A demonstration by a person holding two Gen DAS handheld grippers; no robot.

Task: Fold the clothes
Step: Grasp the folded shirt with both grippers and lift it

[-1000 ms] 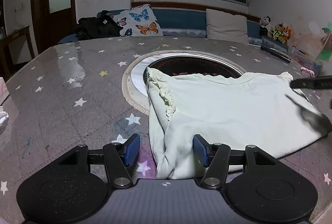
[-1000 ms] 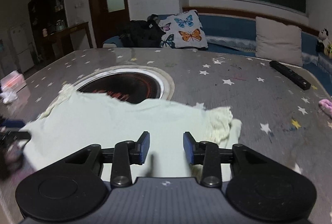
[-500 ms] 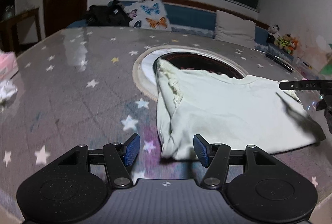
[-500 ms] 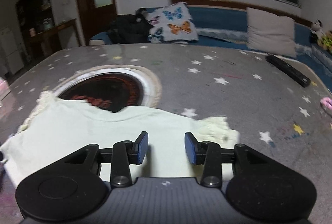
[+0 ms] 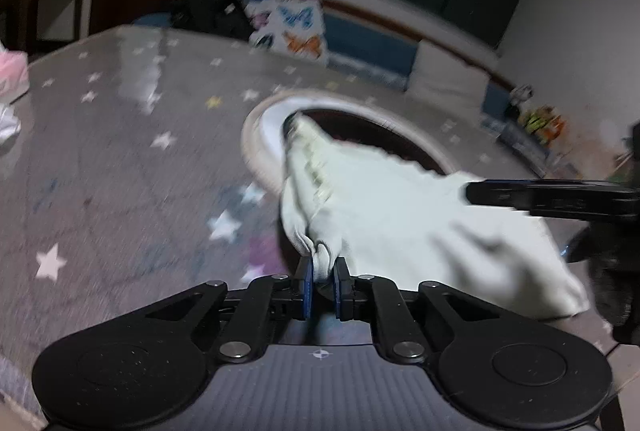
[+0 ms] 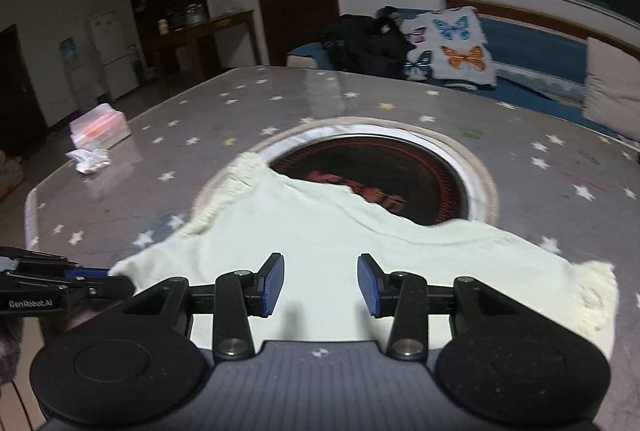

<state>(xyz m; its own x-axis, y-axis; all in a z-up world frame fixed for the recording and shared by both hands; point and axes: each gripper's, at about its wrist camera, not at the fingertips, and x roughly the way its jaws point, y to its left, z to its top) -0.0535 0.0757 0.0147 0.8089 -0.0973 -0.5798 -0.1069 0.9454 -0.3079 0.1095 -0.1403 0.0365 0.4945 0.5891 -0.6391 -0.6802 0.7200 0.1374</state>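
Garment (image 6: 360, 271), pale cream with frilled sleeves, is lying flat across the near part of the star-print table (image 6: 200, 135), its far edge draping over the round dark inset (image 6: 384, 175) at the table's centre.

Left side: left gripper (image 5: 322, 283) is pinching the near left corner of the cloth; its jaws have just been closing and a bunched fold is now sitting pressed between the blue pads. From that corner the frilled left sleeve (image 6: 236, 187) is running away toward the inset.

Middle to right: long axis of the garment is running left to right across both views, from the pinched corner to the right frilled sleeve (image 6: 596, 295).

Right gripper (image 6: 320, 285) is hovering over the near hem, about mid-width, jaws parted with nothing between the pads. The free right corner is lying to its right, so judged nearer to this gripper than to the left one.

Likely next: right gripper taking the hem, matching the left pinch for the fold.
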